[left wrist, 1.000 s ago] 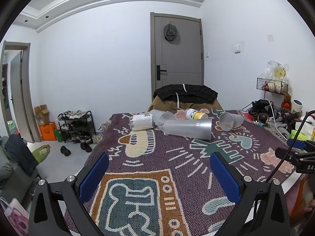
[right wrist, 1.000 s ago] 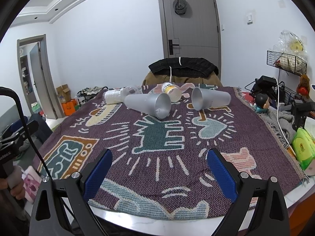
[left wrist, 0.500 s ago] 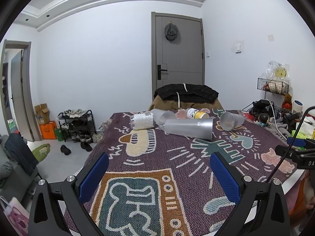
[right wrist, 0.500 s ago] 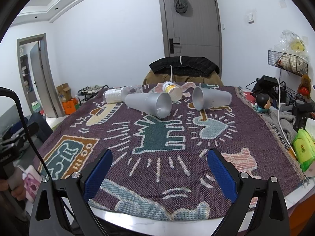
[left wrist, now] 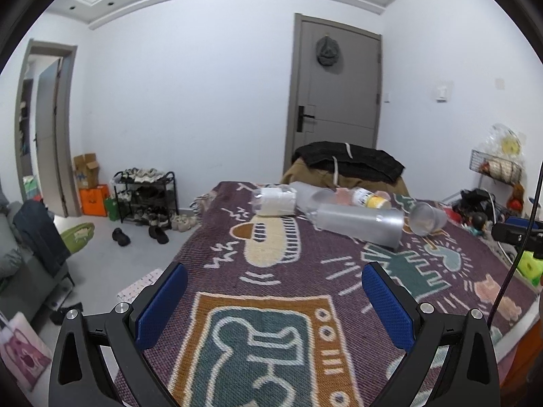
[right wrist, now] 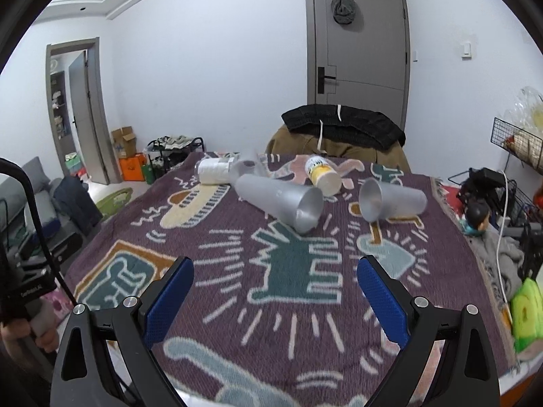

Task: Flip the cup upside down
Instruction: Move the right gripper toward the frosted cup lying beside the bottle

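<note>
Several cups lie on their sides at the far part of the patterned blanket. A tall frosted cup [right wrist: 281,201] lies with its mouth toward me; it also shows in the left wrist view [left wrist: 359,225]. A shorter frosted cup [right wrist: 392,200] lies to its right, also in the left wrist view [left wrist: 427,218]. A yellow-labelled cup [right wrist: 322,174] and a white cup [right wrist: 215,171] lie behind. My left gripper [left wrist: 273,300] and right gripper [right wrist: 275,290] are open and empty, well short of the cups.
The blanket [right wrist: 292,271] covers a table with its near edge under my grippers. A chair with dark clothes [right wrist: 342,129] stands beyond the far edge. Clutter and a green pack [right wrist: 527,308] lie at the right. A shoe rack [left wrist: 146,196] stands on the floor at left.
Both grippers have moved forward and a little left toward the cups, which appear larger now. The cups have not moved. Both grippers stay open.
</note>
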Demonstrator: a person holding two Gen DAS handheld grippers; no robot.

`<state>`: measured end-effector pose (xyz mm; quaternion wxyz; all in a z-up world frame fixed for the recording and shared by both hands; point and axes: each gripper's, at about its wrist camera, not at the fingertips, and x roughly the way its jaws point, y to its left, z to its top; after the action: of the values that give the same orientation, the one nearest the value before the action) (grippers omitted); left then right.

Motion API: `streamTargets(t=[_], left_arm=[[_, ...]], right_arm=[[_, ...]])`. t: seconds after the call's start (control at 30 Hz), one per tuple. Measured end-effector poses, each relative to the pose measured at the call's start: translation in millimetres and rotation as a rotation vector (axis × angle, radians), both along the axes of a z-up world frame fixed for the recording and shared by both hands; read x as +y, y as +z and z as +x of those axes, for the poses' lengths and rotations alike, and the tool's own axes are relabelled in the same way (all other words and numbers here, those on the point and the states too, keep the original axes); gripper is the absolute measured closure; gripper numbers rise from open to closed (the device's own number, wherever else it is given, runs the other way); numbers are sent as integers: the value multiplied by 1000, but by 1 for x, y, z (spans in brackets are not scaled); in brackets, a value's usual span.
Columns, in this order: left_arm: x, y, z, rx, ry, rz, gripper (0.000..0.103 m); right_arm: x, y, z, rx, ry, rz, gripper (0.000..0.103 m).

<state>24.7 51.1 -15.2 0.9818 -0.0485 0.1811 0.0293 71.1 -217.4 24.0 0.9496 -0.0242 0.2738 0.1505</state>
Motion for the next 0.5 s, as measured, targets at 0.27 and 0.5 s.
streamTargets(t=[0.27,0.5], left_arm=[[30,-3,17,17,81,-48,0],[56,-10,32,53,136,-110,0]], right_arm=[[24,10,47,51,10,-11,6],[56,13,95,95,47,-80,6]])
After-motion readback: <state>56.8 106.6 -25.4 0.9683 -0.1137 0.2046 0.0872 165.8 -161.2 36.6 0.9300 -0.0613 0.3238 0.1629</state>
